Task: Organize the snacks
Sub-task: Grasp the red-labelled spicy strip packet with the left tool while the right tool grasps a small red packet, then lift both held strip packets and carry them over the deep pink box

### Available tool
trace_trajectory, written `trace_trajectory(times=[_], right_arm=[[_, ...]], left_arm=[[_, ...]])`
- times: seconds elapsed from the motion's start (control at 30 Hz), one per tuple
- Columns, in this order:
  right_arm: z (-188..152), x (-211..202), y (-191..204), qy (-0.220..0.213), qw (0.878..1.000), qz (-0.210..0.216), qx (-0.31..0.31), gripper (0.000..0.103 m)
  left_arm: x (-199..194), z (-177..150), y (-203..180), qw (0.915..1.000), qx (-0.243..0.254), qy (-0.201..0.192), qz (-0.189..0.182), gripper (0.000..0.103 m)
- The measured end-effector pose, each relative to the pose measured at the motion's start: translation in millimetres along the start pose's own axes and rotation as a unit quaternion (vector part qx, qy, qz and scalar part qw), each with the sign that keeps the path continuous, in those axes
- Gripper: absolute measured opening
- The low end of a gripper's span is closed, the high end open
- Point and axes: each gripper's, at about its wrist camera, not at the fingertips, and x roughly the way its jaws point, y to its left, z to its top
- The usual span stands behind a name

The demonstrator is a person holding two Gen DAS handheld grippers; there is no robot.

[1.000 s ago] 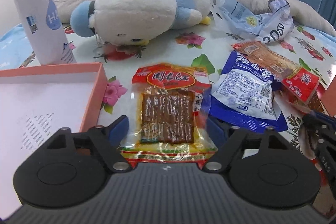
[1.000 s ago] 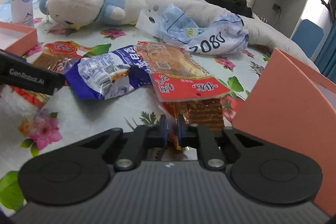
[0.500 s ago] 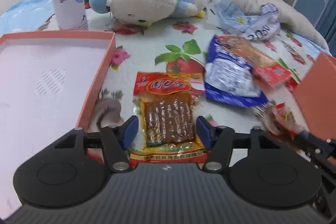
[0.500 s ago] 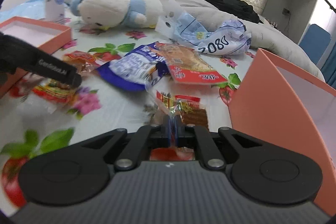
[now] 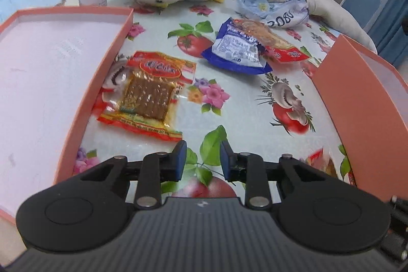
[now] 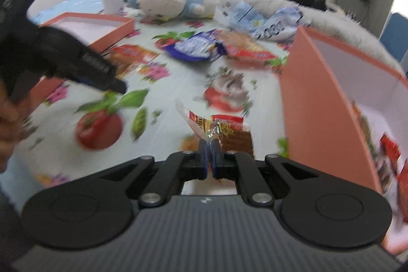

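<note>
Crinkly clear-and-red film is what the right gripper point(image 6: 209, 152) has pinched: its fingers are pressed together on the edge seam of a small snack packet point(image 6: 224, 130), low in the centre of the right wrist view, just left of the tall orange box point(image 6: 329, 103). The packet looks light and limp, likely to swing and slip if held by slick film alone, so the sealed seam is probably the surest hold.

In the left wrist view the left gripper point(image 5: 201, 159) hangs with fingers spread and nothing between them, above the flowered tablecloth point(image 5: 242, 103). Just ahead, at centre left, lies a flat dried-tofu packet point(image 5: 148, 93), its left edge close against the wall of the shallow orange tray point(image 5: 107, 60). It seems thin, glossy and floppy; taking it by the near sealed end would likely beat squeezing the filled middle. Further up, right of centre, a blue-and-white packet point(image 5: 237, 50) overlaps a red-ended one point(image 5: 275, 42); both look soft and light.
</note>
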Motion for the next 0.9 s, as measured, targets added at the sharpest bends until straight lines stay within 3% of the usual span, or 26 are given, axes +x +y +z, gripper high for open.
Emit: trace_trajectory(times=[0.07, 0.13, 0.2, 0.27, 0.37, 0.47, 0.5, 0.57, 0.6, 0.7, 0.9], right_arm=[[-7, -6, 3, 0.002, 1.000, 0.017, 0.007, 0.008], [-13, -12, 5, 0.002, 0.999, 0.034, 0.008, 0.009], [-16, -16, 6, 0.005, 0.999, 0.048, 0.014, 0.009], [-19, -20, 6, -0.001, 0.998, 0.054, 0.025, 0.018], [-20, -22, 5, -0.003, 0.998, 0.061, 0.032, 0.019], [-19, -26, 5, -0.010, 0.997, 0.064, 0.033, 0.023], [-20, -28, 4, -0.013, 0.997, 0.065, 0.034, 0.027], [-20, -31, 2, -0.019, 0.997, 0.070, 0.038, 0.048], [-20, -32, 1, -0.021, 0.996, 0.073, 0.040, 0.050], [-22, -34, -1, -0.020, 0.997, 0.069, 0.043, 0.050], [-24, -29, -7, -0.016, 0.997, 0.056, 0.050, 0.050]], left_arm=[[-1, 5, -1, 0.9998, 0.015, -0.002, 0.009, 0.036], [2, 15, 3, 0.9996, 0.021, -0.003, 0.017, 0.045], [4, 27, 13, 0.9998, 0.001, -0.001, 0.018, 0.062], [8, 38, 21, 0.9998, 0.000, -0.014, 0.016, 0.066], [27, 53, 28, 0.9982, 0.027, -0.002, 0.053, 0.067], [44, 56, 31, 0.9959, 0.060, 0.007, 0.067, 0.067], [50, 56, 32, 0.9950, 0.071, 0.012, 0.069, 0.067], [60, 54, 33, 0.9927, 0.091, 0.019, 0.077, 0.067], [63, 53, 34, 0.9916, 0.097, 0.022, 0.082, 0.067], [66, 53, 42, 0.9947, 0.075, 0.021, 0.067, 0.063], [60, 41, 32, 0.9942, 0.080, 0.014, 0.071, 0.058]])
